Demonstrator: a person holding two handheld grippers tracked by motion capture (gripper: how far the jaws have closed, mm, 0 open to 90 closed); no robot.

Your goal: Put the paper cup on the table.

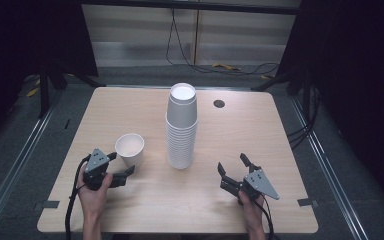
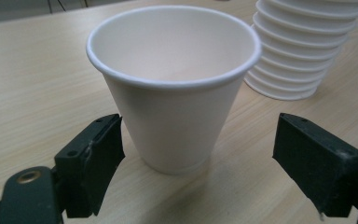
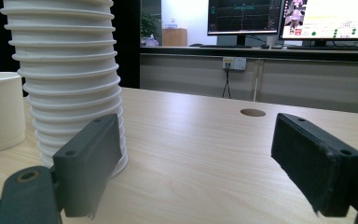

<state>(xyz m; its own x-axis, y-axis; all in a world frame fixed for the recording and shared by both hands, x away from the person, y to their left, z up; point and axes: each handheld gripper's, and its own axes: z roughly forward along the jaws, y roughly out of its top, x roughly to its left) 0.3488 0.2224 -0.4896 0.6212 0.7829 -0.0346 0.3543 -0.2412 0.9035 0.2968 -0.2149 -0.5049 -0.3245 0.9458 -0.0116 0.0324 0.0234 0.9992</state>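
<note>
Beside the stack [image 1: 182, 127], the left tongs [image 2: 198, 163] are straddling the lone cup [image 2: 173, 84] unclenched, risking tipping it, while the right tongs [image 3: 198, 163] are gaping, idle.

Cup stack [image 1: 182, 127] blocks table [image 1: 145, 200] centre; single cup [image 1: 130, 149] just left; near edge free.

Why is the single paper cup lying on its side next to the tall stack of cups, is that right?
Not quite. The single paper cup stands upright, mouth up, on the table; the left gripper view shows it. It does sit beside the tall stack of cups, apart from it.
</note>
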